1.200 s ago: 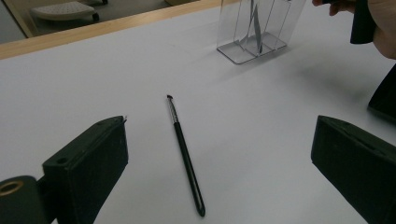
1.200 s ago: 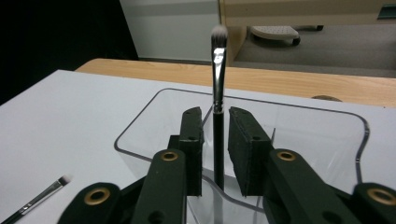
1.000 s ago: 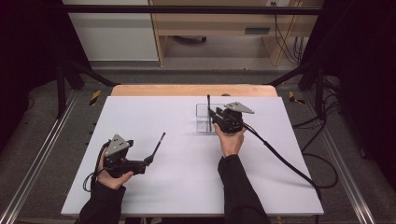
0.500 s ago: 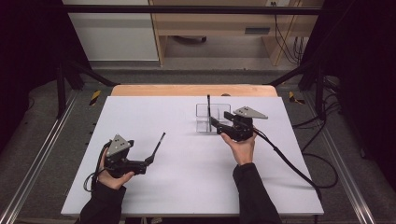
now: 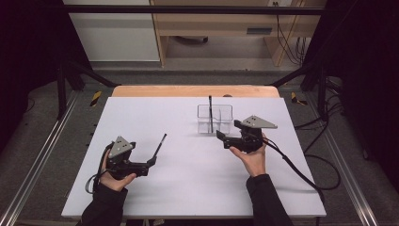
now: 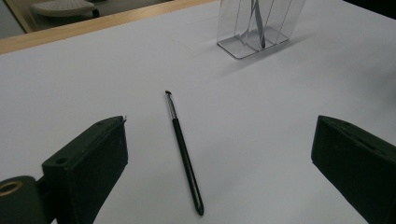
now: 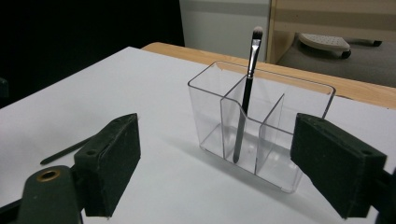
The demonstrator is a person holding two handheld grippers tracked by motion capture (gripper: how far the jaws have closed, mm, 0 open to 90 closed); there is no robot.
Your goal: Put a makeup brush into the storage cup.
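Note:
A clear three-compartment organizer stands at the table's far middle. A black makeup brush stands upright in its middle compartment, bristles up. A second black brush lies flat on the white table, also seen as a dark sliver at the left of the right gripper view. My left gripper is open, its jaws spread wide just short of the lying brush. My right gripper is open and empty, facing the organizer from a short way off.
The white table has a wooden strip along its far edge. The right gripper's cable trails over the table's right side. Beyond the table are a wooden shelf unit and dark floor.
My right gripper has drawn back from the organizer, to the right and toward the person, turning its jaws leftward. The upright brush stays in the organizer. The left gripper and lying brush are unmoved.

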